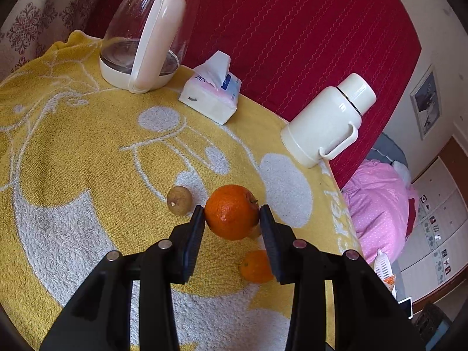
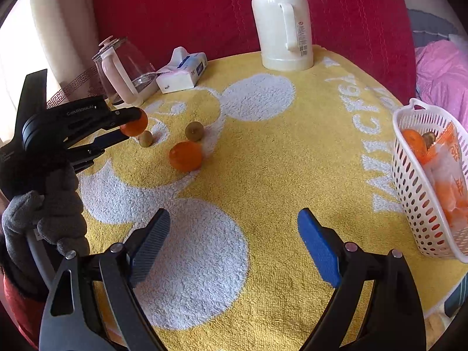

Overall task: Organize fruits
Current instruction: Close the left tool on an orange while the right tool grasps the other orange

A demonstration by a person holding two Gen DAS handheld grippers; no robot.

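My left gripper (image 1: 231, 215) is clamped on an orange (image 1: 231, 211), one pad pressed to each side of it, and the fruit hangs clear of the yellow towel (image 1: 87, 146) that covers the table. From my right-hand camera that same gripper (image 2: 133, 128) shows side-on at the left, held by a hand in a grey glove (image 2: 49, 213), the orange (image 2: 135, 125) at its tips.

Below it on the towel lie a second orange (image 2: 185, 156) and two small brown fruits: one (image 2: 145, 139) just under the lifted orange, the other (image 2: 194, 130) close behind the second orange.

My right gripper (image 2: 234, 242) has its jaws wide apart with nothing between them, above a bare white patch of the towel.

At the right edge of the table stands a white plastic basket (image 2: 415, 199), tilted, with an orange (image 2: 414, 143), a brownish fruit and an orange-printed bag inside.

Along the back, against the red cloth (image 2: 204, 8), stand a glass kettle (image 2: 122, 70), a pack of tissues (image 2: 181, 71) and a white flask (image 2: 282, 26).
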